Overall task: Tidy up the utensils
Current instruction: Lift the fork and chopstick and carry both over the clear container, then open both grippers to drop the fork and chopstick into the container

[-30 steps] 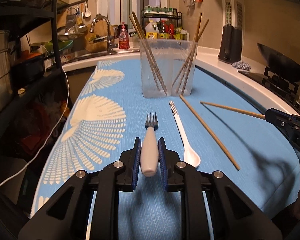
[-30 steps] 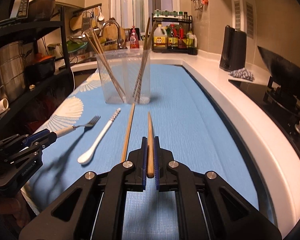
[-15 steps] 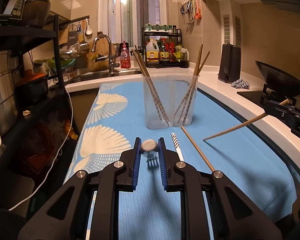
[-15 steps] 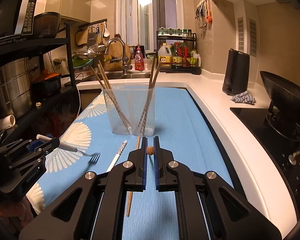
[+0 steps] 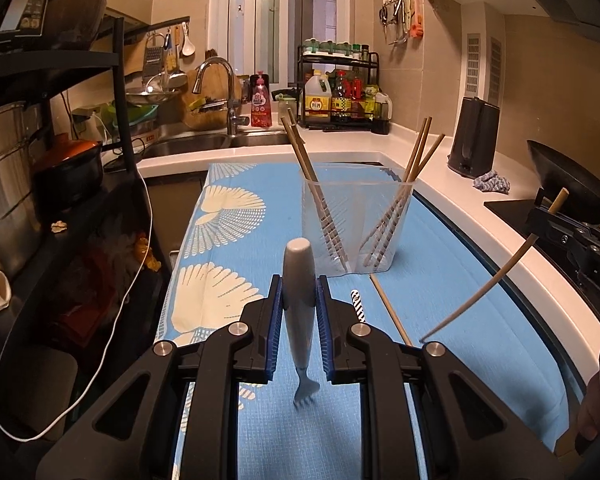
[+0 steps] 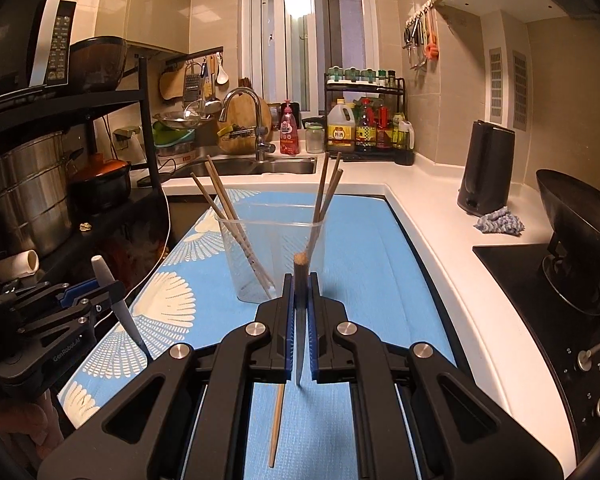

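Fork (image 5: 299,312) hangs above the blue mat (image 5: 236,256), white handle up, tines down, clamped by the handle betw. the left gripper (image 5: 299,320) pads. Chopstick (image 6: 300,320) likewise off the mat, thick end up, tip down, pinched in the right gripper (image 6: 300,328), jaws nearly together on it. In left view that chopstick slants down-left from the right gripper at the right edge. Clear cup (image 5: 356,228) stands on the mat ahead of both grippers, w/ chopsticks leaning to its left and right sides. Spoon (image 5: 357,306) w/ striped handle and a loose chopstick (image 5: 390,308) lie on the mat just in front of the cup. Sink (image 5: 204,142), bottle rack (image 5: 340,92), kettle (image 5: 474,136) behind; wok (image 6: 576,216) at right.
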{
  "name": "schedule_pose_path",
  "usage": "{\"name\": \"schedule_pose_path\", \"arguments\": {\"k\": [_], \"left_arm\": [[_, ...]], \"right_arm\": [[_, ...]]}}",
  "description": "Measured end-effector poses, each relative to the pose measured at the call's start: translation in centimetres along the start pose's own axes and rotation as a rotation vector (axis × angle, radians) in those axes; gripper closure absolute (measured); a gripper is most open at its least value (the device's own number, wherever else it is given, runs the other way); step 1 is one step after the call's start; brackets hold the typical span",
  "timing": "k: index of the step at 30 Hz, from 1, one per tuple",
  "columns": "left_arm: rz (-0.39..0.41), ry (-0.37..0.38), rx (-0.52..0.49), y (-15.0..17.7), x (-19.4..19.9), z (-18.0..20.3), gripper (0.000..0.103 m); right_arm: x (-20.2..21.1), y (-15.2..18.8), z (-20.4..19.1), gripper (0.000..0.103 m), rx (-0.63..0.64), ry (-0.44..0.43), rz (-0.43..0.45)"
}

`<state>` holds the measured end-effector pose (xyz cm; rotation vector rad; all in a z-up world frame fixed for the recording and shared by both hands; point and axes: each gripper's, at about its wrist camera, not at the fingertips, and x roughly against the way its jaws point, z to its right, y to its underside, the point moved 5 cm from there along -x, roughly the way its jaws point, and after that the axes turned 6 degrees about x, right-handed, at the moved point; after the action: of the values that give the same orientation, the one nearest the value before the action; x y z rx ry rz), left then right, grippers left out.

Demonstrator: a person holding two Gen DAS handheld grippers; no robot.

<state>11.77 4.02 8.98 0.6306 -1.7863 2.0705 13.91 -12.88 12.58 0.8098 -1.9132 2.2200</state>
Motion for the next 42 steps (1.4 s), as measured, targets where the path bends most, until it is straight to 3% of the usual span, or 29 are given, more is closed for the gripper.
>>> {"name": "schedule_pose_path", "arguments": {"k": [8, 18, 24, 30, 35, 42], "left_arm": [[-0.071, 0.029, 0.019, -1.4, -0.6, -0.1, 0.087], [-0.137, 0.115, 0.060, -7.9, -1.1, -1.6, 0.087], [-0.126, 0.210, 0.092, -13.4, -0.7, -0.9, 0.087], [-0.031, 0.266, 0.085, -19.6, -0.8, 1.1, 0.087], [-0.045, 0.270, 0.074, -21.6, -4.7, 2.7, 0.087], [-0.164, 0.205, -0.039, -19.0, -12.4, 4.8, 0.087]], "right_arm": [[-0.3, -2.0, -0.7, 0.097, 0.021, -0.036, -0.006], [-1.1, -8.1, -0.8, 0.097, 0.034, -0.102, 0.041], [-1.3, -13.9, -0.1, 0.097, 0.035, -0.129, 0.115], [-2.4, -18.8, 1.3, 0.097, 0.029, -0.106, 0.190], [-6.2, -19.0, 2.1, 0.097, 0.027, -0.067, 0.171], [-12.1, -15.4, 2.4, 0.097, 0.029, -0.078, 0.055]]}}
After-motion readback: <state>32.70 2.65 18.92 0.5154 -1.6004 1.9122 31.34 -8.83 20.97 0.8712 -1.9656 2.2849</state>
